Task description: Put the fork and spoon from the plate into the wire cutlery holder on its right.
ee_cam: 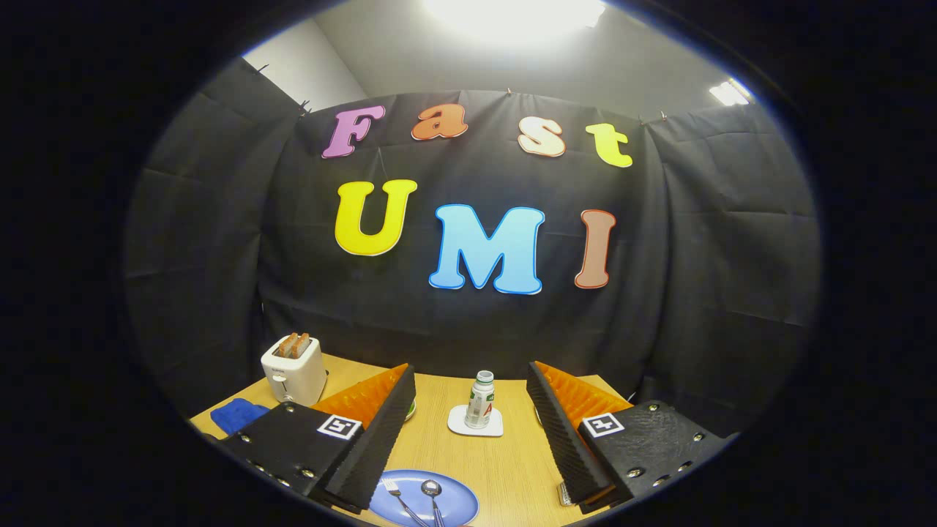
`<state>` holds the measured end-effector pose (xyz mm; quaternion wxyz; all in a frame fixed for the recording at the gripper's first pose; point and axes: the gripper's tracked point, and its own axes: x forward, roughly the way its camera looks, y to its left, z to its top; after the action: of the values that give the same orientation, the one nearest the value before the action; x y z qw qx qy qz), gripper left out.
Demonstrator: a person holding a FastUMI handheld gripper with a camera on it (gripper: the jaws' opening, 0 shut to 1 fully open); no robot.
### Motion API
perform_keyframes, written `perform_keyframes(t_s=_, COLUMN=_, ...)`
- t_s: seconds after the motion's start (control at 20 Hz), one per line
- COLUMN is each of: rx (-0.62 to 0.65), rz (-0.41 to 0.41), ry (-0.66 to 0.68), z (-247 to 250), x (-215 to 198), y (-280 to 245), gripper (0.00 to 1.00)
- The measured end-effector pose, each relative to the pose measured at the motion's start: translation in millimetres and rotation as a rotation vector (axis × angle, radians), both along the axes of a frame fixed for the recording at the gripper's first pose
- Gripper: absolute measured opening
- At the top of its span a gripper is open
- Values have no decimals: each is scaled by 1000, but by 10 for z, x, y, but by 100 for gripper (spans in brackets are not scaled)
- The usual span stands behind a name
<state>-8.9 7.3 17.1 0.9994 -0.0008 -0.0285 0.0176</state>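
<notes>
A blue plate (454, 498) lies on the wooden table, low between my two fingers and nearer the left one. On it rest a fork (399, 496) and, just to its right, a spoon (432, 492), both metal with heads pointing away from me. My gripper (468, 380) is open and held above the table, its fingers wide apart with nothing between them. A bit of a metal thing (565, 495) peeks out beside the base of the right finger (567, 432); I cannot tell whether it is the wire cutlery holder.
A small white bottle (480, 400) stands on a white coaster (476, 423) beyond the plate, in the gap between the fingers. A white toaster (293, 369) with bread slices stands at the far left, a blue cloth (238, 416) in front of it. Black cloth walls the table behind.
</notes>
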Motion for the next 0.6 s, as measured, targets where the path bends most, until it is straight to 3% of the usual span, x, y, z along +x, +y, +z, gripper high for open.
perform_keyframes(t_s=0.6, rx=0, rz=32, ry=95, z=-336, x=95, y=52, gripper=94)
